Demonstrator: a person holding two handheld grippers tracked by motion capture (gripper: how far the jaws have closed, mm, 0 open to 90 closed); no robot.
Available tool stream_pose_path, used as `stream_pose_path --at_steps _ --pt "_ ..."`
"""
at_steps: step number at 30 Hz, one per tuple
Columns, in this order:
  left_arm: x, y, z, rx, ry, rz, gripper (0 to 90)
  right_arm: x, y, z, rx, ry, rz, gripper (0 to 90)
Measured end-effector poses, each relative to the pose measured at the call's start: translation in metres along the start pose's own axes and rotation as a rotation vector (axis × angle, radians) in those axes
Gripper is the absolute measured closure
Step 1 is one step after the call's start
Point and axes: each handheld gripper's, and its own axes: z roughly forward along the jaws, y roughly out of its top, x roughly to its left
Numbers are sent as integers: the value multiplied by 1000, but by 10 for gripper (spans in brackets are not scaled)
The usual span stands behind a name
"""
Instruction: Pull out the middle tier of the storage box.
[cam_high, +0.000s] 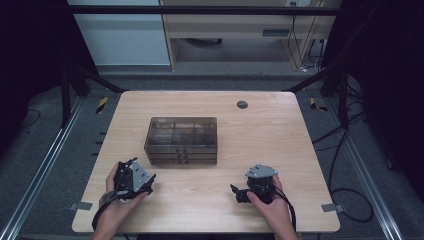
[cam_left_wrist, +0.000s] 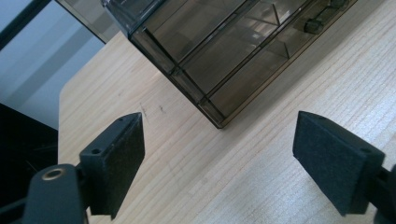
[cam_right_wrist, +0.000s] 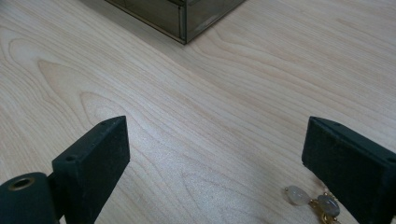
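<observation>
A smoky, see-through compartment box with a shut lid and two front latches sits in the middle of the wooden table. My left gripper rests near the table's front left, open, pointing at the box's near left corner; nothing lies between its jaws. My right gripper is at the front right, open, a short way from the box's near right corner. A small piece of jewellery with pale beads and gold links lies on the wood by the right-hand fingertip of the right gripper.
A grey round grommet is set in the table behind the box. Black frame posts stand at both sides, and cables run over the floor to the right. Bare wood lies between the two grippers.
</observation>
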Motion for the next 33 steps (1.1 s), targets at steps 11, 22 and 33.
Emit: stream_pose_path --at_steps 11,22,33 --pt "-31 25 -6 -26 81 234 339 0 1 -2 6 -10 27 82" --pt "-68 50 8 -16 182 505 511 -2 1 -7 -7 -35 28 100" --pt "-91 64 28 -57 296 680 627 -4 0 -7 -5 -44 39 112"
